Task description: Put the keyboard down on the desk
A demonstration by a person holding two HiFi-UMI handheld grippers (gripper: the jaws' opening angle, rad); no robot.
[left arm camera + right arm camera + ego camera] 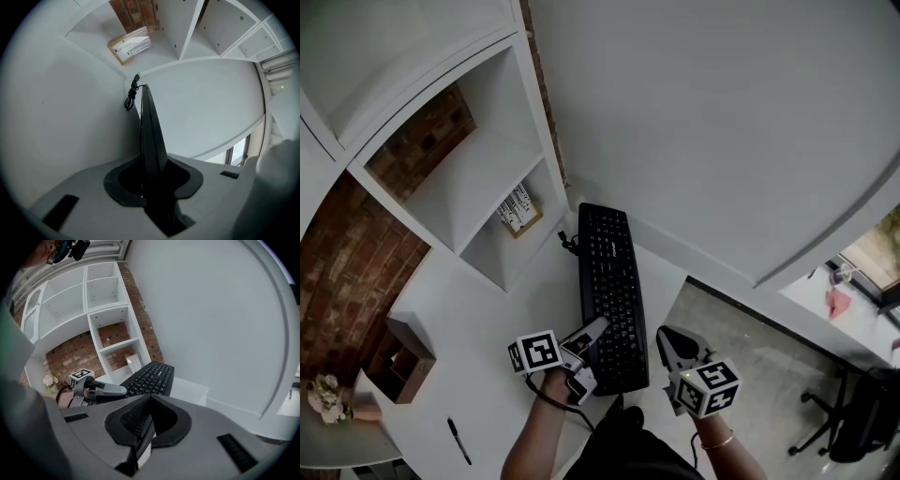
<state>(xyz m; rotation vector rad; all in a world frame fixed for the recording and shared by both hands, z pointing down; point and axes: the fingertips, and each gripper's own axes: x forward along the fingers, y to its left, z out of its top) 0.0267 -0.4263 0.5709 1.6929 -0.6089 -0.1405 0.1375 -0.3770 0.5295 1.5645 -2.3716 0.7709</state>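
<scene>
Left gripper [586,356] clamps the keyboard [607,272] along the desk's [487,375] right edge. Right gripper [666,339] sits closed and empty beside it. I lower it level and release only on full contact.

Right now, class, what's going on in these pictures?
A person holds a two-jaw tool in each hand over a white desk. The left tool is clamped on the near left edge of a black computer keyboard, which stretches along the desk's right side. The right tool hovers beside the keyboard's near right corner, jaws together, gripping nothing. Whether the keyboard rests on the desk cannot be told.
</scene>
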